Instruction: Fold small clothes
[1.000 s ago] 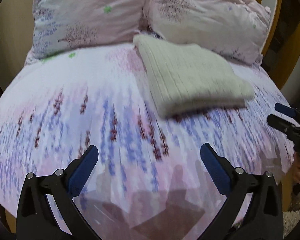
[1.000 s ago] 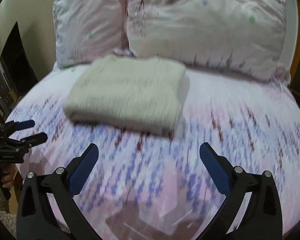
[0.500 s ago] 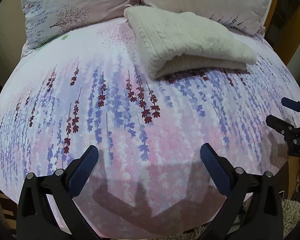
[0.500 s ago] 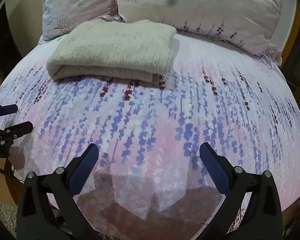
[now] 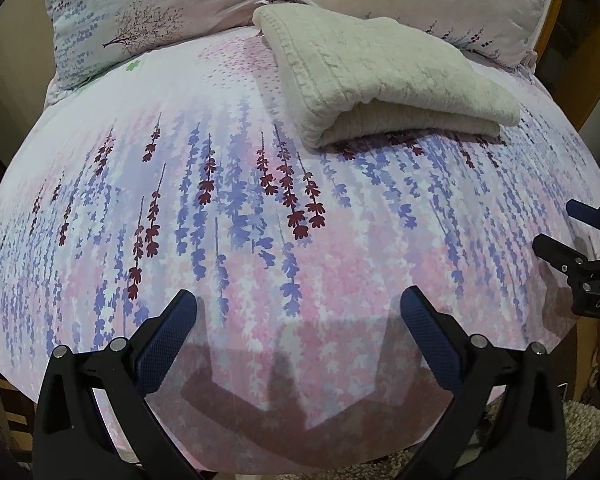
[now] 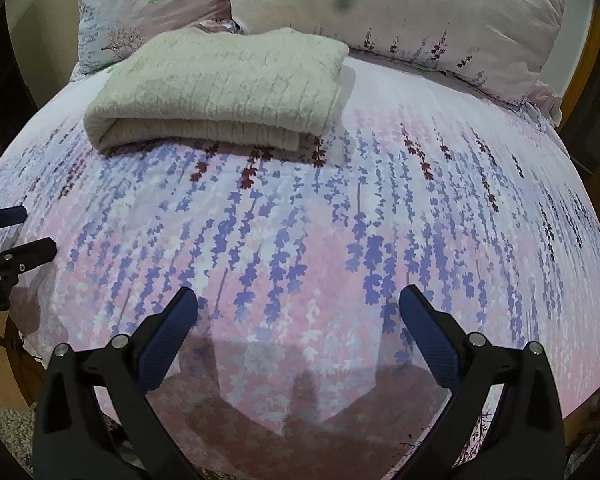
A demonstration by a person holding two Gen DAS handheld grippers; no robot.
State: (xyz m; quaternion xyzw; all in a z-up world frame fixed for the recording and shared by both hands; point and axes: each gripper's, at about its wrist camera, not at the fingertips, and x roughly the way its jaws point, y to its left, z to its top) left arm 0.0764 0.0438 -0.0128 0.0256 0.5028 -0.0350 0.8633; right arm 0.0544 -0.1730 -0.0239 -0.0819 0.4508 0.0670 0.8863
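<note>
Both grippers retreated; folded sweater [image 5: 380,80] far edge hidden

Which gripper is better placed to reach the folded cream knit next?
Marginal, maybe the right gripper: the folded cream knit lies nearer its centreline than the left gripper's, where it sits up-right. Both are open, empty, well short over the floral bedspread.

A cream ribbed knit [image 5: 380,80] lies on a pink sheet [image 5: 260,260] printed with purple and maroon flower sprigs.
</note>
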